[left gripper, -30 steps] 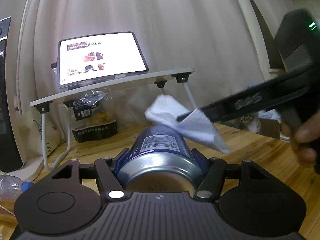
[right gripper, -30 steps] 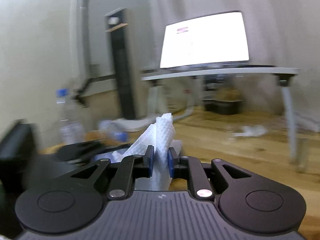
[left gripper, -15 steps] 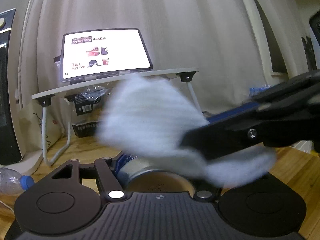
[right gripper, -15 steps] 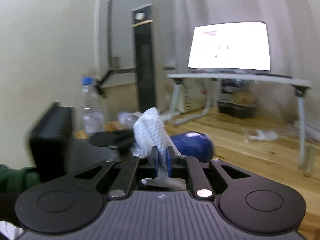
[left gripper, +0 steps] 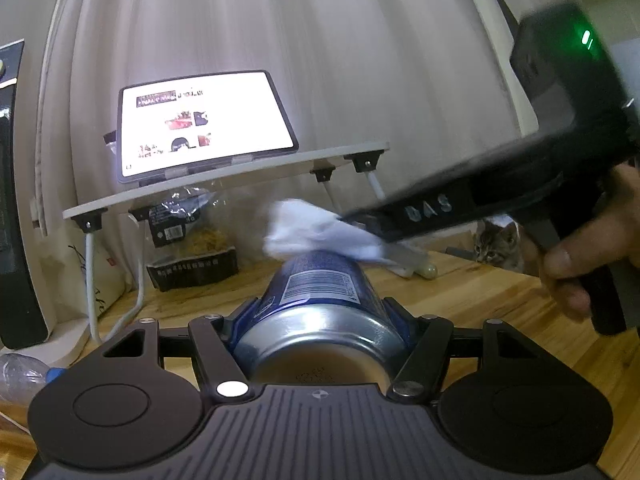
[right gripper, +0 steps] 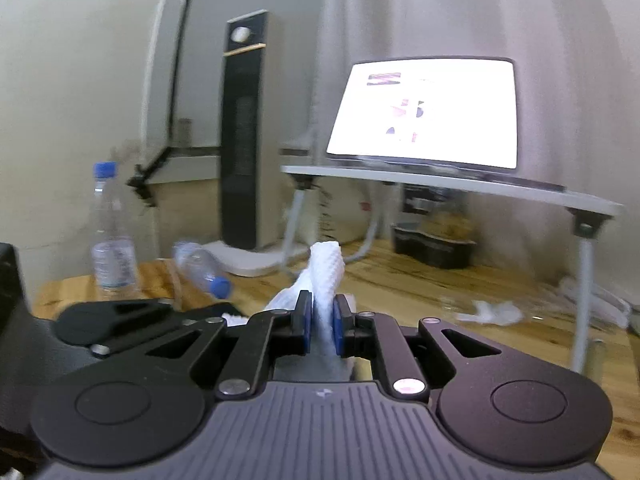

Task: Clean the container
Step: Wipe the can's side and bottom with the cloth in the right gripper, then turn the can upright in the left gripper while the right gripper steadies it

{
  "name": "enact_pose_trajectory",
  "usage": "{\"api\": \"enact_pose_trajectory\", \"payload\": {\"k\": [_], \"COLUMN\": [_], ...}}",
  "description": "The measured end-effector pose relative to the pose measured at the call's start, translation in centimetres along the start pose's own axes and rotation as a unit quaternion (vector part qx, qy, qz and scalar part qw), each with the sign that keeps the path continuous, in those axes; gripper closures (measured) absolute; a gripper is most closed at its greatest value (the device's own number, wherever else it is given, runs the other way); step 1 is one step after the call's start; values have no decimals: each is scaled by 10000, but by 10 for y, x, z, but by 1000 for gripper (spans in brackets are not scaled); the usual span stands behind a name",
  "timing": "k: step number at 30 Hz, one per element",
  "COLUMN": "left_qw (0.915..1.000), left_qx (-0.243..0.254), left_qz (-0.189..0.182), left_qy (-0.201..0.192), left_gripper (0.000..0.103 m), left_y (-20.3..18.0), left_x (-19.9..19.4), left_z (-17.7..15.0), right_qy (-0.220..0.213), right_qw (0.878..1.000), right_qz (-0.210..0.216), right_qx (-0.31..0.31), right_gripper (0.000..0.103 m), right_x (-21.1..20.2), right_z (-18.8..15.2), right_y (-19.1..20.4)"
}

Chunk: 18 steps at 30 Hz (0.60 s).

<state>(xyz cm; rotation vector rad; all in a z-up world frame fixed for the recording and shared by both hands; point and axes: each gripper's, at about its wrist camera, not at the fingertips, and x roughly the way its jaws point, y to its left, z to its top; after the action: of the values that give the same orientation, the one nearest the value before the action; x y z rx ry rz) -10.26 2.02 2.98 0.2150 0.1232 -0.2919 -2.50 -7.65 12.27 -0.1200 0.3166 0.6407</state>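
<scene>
Blue can (left gripper: 320, 292) was held lying level, pinched in left claw (left gripper: 320, 320), base toward camera. White paper towel (left gripper: 316, 232) was pinched in right claw (right gripper: 320, 320), pads pressed together on it, and laid against can's far end. Wiping judged under way; sides and base likely left. Wooden desk (left gripper: 500, 300) was seen below. Lit tablet (left gripper: 204, 122) on small white stand (left gripper: 224, 184) far left; curtain behind; kitten (left gripper: 496, 244) far right; plastic bottles (right gripper: 114, 232) left.

Dim, fisheye-warped, motion-blurred frames; glaring tablet screen (left gripper: 202, 120)
</scene>
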Motion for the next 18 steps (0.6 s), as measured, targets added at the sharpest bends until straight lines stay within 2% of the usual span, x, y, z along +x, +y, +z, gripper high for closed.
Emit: {"api": "enact_pose_trajectory", "payload": {"k": [3,5,8,10,11,13,14,15,18], "left_qw": [9998,9994,9991,9993,9994,9993,9993,9992,9990], "left_qx": [185,331,403,365,353,362,380,401,440], "left_qz": [5,6,0,-9,-21,-41,-49,-49,-55], "left_qy": [-70,-107,-98,-67,-53,-41,-43,-50,-54], "left_gripper": [36,36,36,36,36,36,36,36,36], "left_y": [-6,-11,-13,-12,-12,-12,-13,-14,-15], "left_x": [-3,-4,-3,-2,-2,-1,-1,-2,-2], "left_z": [0,1,1,1,1,1,1,1,0], "right_qy": [305,687,1319,1496,1531,1568,1490,1348,1040], "right_qw": [9991,9960,9860,9802,9774,9742,9748,9764,9767], "right_qz": [-290,-507,-857,-879,-908,-1027,-1114,-1150,-733], "right_qx": [104,253,553,954,1136,1255,1228,1230,1728], "right_gripper": [89,89,89,88,83,61,41,31,30], "right_x": [1,5,13,12,11,9,6,1,-10], "right_z": [-11,-25,-47,-58,-62,-67,-66,-64,-52], "right_y": [-23,-39,-63,-77,-83,-91,-92,-94,-101]}}
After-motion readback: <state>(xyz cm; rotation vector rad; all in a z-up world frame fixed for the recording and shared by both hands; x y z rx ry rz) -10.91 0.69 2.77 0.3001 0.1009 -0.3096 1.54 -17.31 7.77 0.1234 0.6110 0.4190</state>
